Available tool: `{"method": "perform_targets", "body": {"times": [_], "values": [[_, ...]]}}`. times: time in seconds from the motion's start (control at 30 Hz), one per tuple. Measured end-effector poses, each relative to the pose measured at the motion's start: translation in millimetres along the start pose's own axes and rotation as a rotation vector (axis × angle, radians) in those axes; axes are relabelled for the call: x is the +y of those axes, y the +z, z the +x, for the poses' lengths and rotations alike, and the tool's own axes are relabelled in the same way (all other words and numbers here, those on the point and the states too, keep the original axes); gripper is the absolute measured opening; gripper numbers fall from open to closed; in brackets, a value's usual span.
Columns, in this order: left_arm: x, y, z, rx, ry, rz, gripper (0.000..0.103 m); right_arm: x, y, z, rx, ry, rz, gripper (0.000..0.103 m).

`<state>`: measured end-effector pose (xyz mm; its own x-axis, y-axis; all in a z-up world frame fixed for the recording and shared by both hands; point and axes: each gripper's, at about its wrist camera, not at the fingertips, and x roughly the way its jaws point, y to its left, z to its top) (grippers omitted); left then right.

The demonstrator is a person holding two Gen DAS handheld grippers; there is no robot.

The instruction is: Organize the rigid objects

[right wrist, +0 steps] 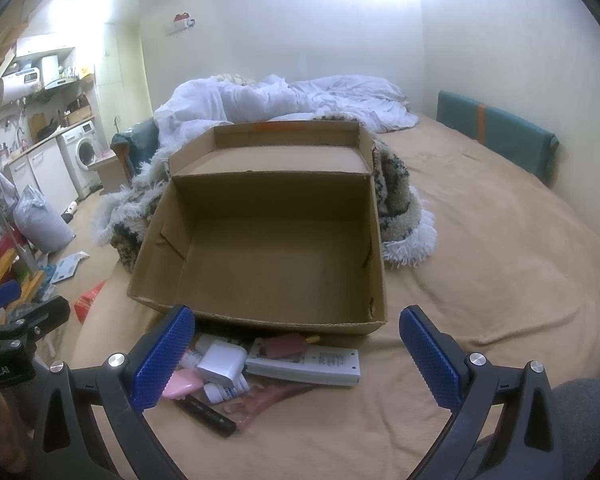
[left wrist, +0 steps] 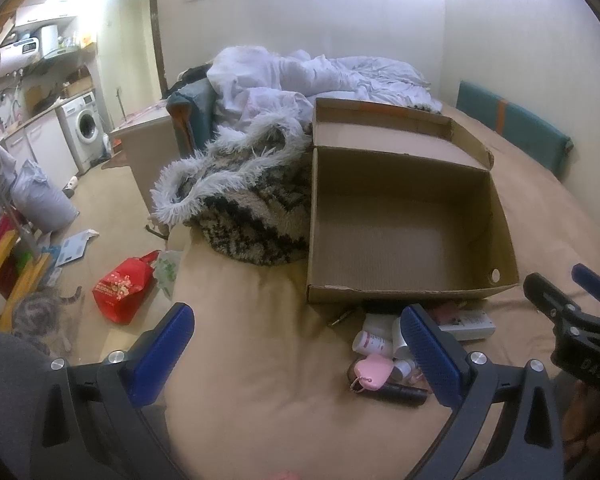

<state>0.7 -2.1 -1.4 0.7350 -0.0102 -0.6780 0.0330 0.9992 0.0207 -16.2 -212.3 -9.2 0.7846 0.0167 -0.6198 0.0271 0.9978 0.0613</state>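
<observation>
The cardboard box (right wrist: 268, 248) is sitting open on the tan bed cover (right wrist: 480, 280), its lid flap standing up at the far side, and nothing is lying inside it. Everything here is being placed against that box.

Just in front of the box's near wall, a small heap of rigid items is waiting on the cover. The white remote control (right wrist: 306, 364) is lying flat closest to the box wall, with a pink flat piece (right wrist: 286, 346) resting on top of it. Beside the remote, the white charger block (right wrist: 222, 364) is leaning on a white tube (right wrist: 226, 392). A pink pouch (right wrist: 182, 384) and a black cylinder (right wrist: 206, 410) are sitting on the outer edge of the heap, furthest from the box, along with a brownish hair claw (right wrist: 268, 398).

The right gripper (right wrist: 296, 360) is hovering just short of the box's near wall, over the heap, jaws spread wide and gripping nothing. The left gripper (left wrist: 296, 356) is hanging off the box's near left corner, jaws equally wide apart and empty, its right finger (left wrist: 430, 356) crossing in front of the heap.

Against the box's left wall and behind it, a shaggy patterned throw (left wrist: 252, 204) is bunching up, and beyond the lid a white duvet (left wrist: 300, 76) is piling.
</observation>
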Motion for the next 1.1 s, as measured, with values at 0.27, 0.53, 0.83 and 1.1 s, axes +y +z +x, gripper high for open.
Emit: {"method": "perform_targets", "body": {"times": [0.27,0.53,0.83,1.1], "values": [[-0.4,0.2,-0.8,-0.011,0.003,0.009,0.103,0.0,-0.1,-0.1,-0.001,-0.001,0.000,0.103],[-0.2,0.0,-2.1,-0.006,0.003,0.006,0.103,0.0,-0.4,0.2,-0.002,0.000,-0.002,0.103],[-0.2,0.2,-2.2,-0.006,0.004,0.007,0.103,-0.2,-0.5,-0.5,-0.004,0.000,0.000,0.103],[-0.4,0.4,-2.0,-0.006,0.004,0.006,0.103,-0.5,-0.4,-0.4,-0.004,0.000,0.000,0.103]]}}
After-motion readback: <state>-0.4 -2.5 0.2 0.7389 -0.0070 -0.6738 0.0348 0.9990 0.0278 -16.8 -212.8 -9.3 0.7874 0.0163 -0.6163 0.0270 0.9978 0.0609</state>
